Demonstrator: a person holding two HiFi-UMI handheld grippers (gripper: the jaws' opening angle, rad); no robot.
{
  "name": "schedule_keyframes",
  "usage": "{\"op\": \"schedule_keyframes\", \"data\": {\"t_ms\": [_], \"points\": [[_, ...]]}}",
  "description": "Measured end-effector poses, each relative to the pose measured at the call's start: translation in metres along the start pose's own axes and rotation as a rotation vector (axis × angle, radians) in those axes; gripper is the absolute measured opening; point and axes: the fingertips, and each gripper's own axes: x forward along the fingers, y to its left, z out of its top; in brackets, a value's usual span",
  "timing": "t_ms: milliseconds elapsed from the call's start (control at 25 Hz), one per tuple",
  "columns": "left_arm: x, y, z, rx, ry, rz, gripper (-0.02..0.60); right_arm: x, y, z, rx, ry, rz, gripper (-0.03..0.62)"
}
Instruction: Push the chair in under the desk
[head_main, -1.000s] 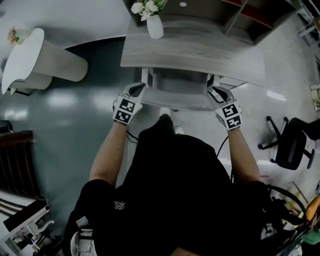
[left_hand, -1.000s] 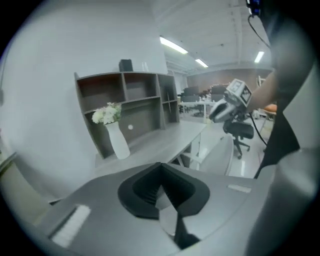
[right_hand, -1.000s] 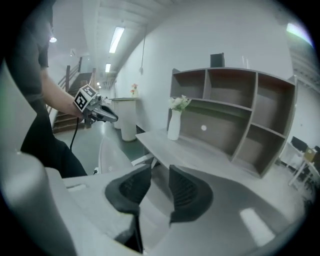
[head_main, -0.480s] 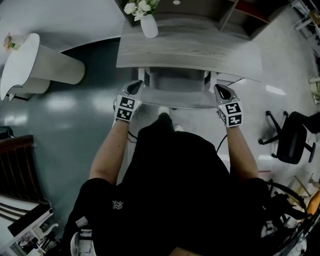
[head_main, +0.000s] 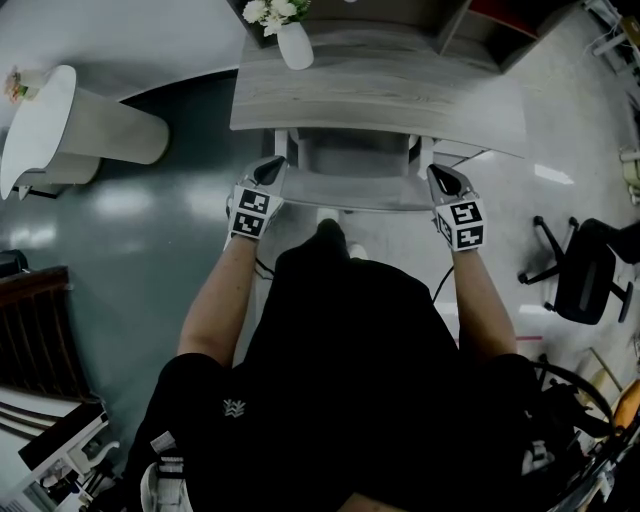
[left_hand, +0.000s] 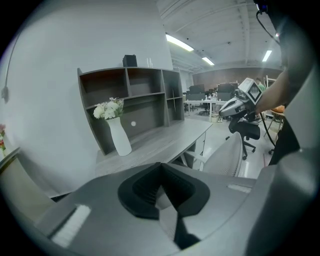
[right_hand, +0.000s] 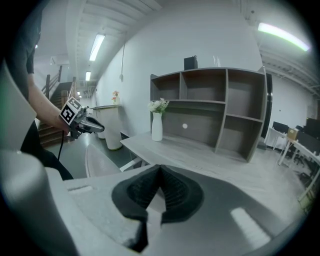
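In the head view, the person is standing behind the chair (head_main: 352, 186). Its seat is already lying partly beneath the desk (head_main: 400, 105), while its pale backrest is showing just outside the near edge. The left gripper (head_main: 271, 171) is sitting at the backrest's left top corner and the right gripper (head_main: 444, 180) at its right top corner, each touching it or very nearly so. The push appears to be under way but not finished. The next move is probably calling for an even, level shove from both sides, so the chair is running straight in rather than swinging against the desk's frame.

In the left gripper view, the jaws are lying closed together, with only a pale sliver showing below the pads. Whether that sliver is the backrest being pinched cannot be told. The backrest is curving away to the right, and the desk is lying ahead with a white vase (left_hand: 119, 136) of flowers on it.

In the right gripper view, the jaws are likewise lying closed. The backrest is showing just beside them on the left, and the desk is stretching ahead.
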Motion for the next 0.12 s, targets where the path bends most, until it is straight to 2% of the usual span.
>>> {"op": "schedule_keyframes", "data": {"t_ms": [120], "points": [[0.0016,-0.0031,-0.0016,0.002,0.003,-0.001,0.007,-0.0002,-0.0008,-0.005,0.004,0.003,0.003,0.002]]}}
